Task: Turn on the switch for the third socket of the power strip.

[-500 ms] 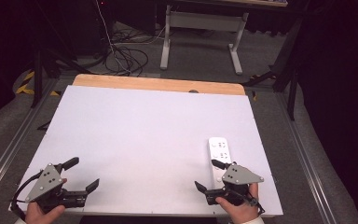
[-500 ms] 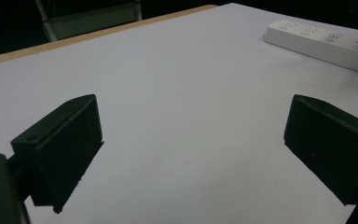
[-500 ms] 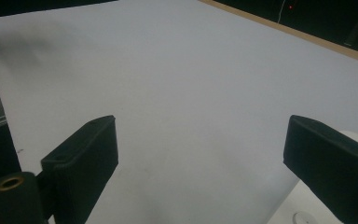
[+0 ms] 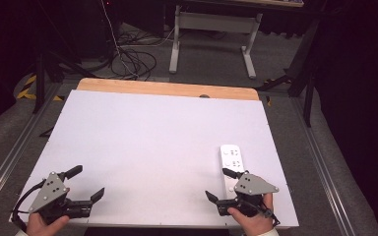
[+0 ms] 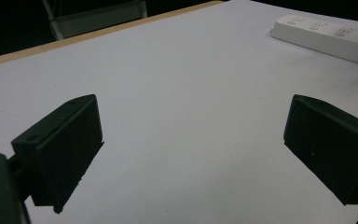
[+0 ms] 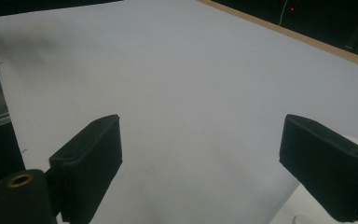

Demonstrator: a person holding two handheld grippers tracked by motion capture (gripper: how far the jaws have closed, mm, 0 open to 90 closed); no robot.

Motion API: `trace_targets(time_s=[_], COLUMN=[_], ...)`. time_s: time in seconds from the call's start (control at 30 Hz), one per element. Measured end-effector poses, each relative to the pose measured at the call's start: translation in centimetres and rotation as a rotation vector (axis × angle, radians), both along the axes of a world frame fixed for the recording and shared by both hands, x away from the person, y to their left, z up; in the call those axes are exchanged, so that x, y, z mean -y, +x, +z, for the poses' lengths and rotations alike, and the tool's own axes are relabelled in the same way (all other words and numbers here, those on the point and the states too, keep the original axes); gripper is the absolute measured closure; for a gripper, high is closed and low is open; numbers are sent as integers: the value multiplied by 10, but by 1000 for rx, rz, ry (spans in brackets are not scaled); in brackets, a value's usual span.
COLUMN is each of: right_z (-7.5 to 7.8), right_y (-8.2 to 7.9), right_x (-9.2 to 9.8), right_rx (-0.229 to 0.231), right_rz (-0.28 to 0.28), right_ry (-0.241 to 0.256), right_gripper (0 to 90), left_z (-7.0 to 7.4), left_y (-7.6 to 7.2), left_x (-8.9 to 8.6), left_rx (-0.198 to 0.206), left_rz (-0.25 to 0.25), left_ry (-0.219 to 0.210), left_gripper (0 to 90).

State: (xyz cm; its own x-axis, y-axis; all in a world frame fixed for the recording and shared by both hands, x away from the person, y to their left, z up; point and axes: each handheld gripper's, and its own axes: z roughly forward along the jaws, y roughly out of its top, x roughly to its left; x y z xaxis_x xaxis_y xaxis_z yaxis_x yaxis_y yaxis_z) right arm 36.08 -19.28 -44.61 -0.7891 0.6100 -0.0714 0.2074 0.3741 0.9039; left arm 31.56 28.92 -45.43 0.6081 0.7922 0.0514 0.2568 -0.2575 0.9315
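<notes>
Right gripper (image 4: 221, 184) – jaws spread, held just beside white rectangular plastic power strip (image 4: 232, 158); left gripper (image 4: 87, 182) – jaws spread, near-left on white table (image 4: 152, 132).

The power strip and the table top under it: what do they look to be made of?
Power strip: likely hard white plastic, smooth with a slight sheen; moulded socket holes show in the left gripper view. Table top: a matte white sheet, even and glare-free, perhaps laminate or board, lying over what looks like wood, a tan strip showing along the far edge.
</notes>
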Motion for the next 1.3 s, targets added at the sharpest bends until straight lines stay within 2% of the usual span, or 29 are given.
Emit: trace_targets(time_s=[0.17, 0.23, 0.43, 0.5, 0.7, 0.83, 1.0, 1.1, 1.3], right_z=[2, 4, 15, 23, 37, 44, 52, 58, 57], right_y=[0, 1, 4, 7, 13, 18, 23, 27, 38], right_x=[0, -1, 0, 0, 3, 5, 8, 10, 11], right_rx=[-1, -15, -25, -24, -18, -13, -7, -8, -24], right_rz=[-2, -3, 19, 24, 3, -9, -22, -49, -74], right_ry=[-10, -8, 3, 6, -5, -20, -19, -12, -27], right_gripper=[122, 130, 137, 156, 223, 223, 227, 232, 246], left_z=[0, 0, 0, 0, 0, 0, 0, 0, 0], left_y=[0, 0, 0, -1, 0, 0, 0, 0, 0], left_x=[1, 1, 1, 1, 1, 1, 1, 1, 1], left_rx=[-1, -1, -1, 0, -1, -1, -2, -3, -4], left_rz=[-7, -6, -4, -4, -4, -3, 0, 0, -1], left_ry=[-2, -2, -2, -2, -2, -4, 2, 4, 3], left_gripper=[47, 47, 47, 47, 47, 47, 47, 47, 47])
